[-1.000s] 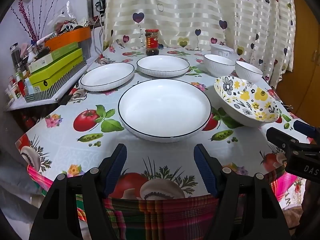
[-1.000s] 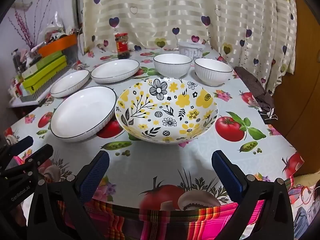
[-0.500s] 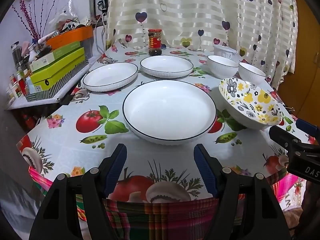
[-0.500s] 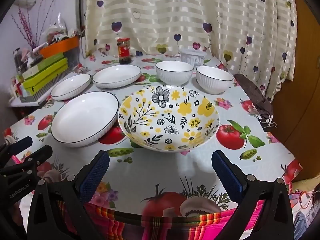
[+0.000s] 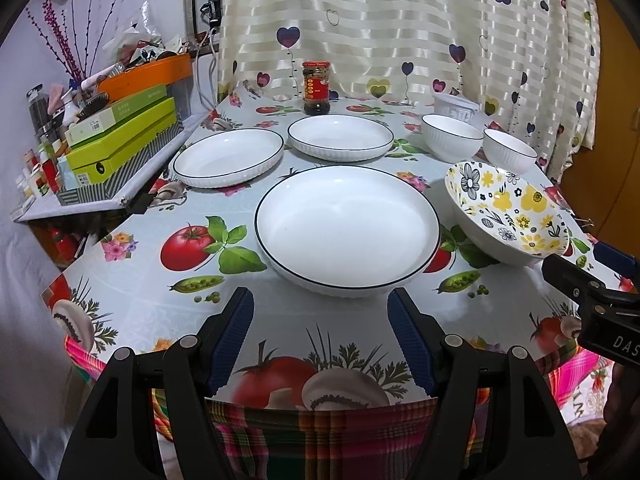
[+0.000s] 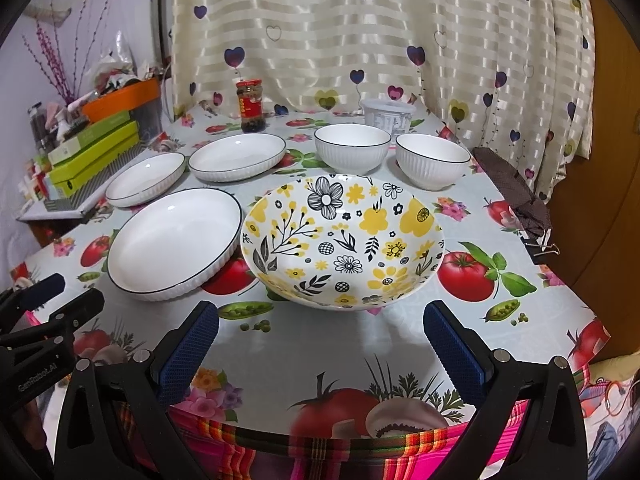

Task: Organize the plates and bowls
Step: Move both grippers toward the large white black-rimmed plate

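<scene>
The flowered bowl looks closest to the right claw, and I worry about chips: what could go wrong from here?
1. The flowered bowl sits right beside the large white plate; a claw finger sliding under its rim may knock them together.
2. Both sit near the table edge, so a nudge toward the open right claw could tip the bowl off.

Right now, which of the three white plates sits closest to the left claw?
The large white plate directly ahead of the open left claw, beside the floral bowl. The other two plates lie further back.

three white plates [image 5: 347, 229], three bowls [image 6: 343, 241], one jar [image 5: 316, 87]
</scene>
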